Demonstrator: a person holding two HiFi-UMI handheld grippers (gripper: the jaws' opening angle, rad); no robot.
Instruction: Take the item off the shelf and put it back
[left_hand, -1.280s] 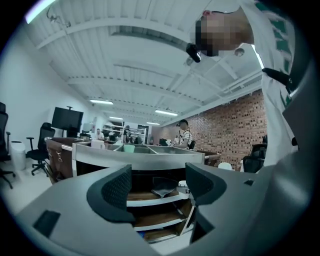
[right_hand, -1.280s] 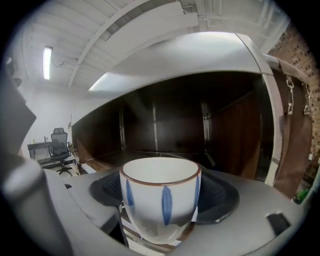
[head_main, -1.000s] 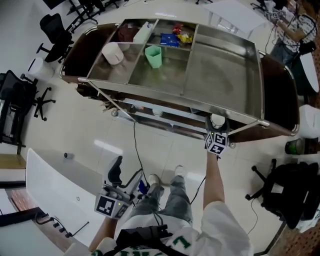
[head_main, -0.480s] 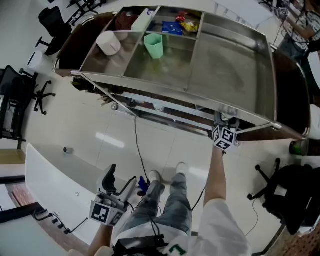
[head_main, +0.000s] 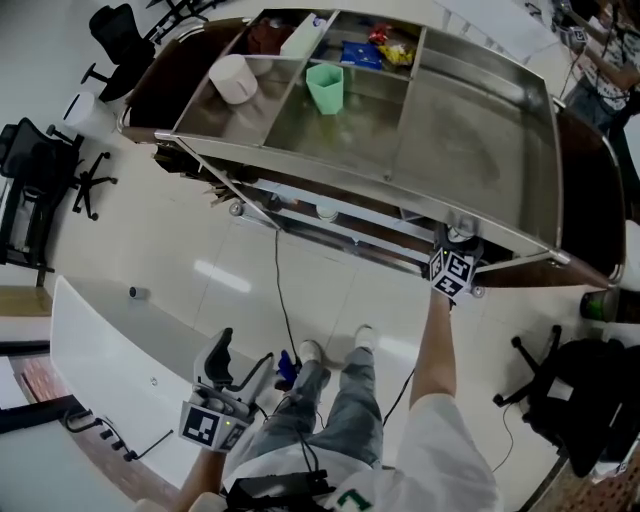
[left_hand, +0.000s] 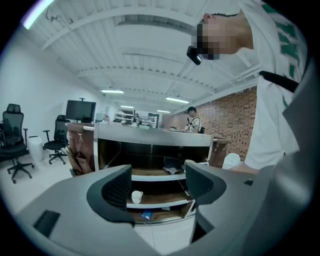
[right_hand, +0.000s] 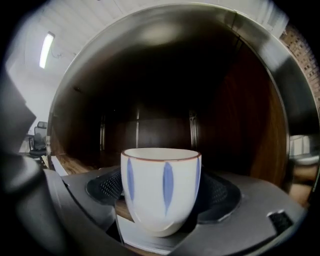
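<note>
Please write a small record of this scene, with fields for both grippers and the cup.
left gripper: open, empty, low, away from the shelf unit
right gripper: inside the shelf unit; jaws have just been opening, cup between them
cup: white with blue marks, upright; appears not squeezed

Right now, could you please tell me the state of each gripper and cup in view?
Striped cup: upright, standing between the right gripper's fingers.
Right gripper: open, fingers have just been opening around that cup.
Left gripper: open, empty.
Green cup: upright, on the top tray.
</note>
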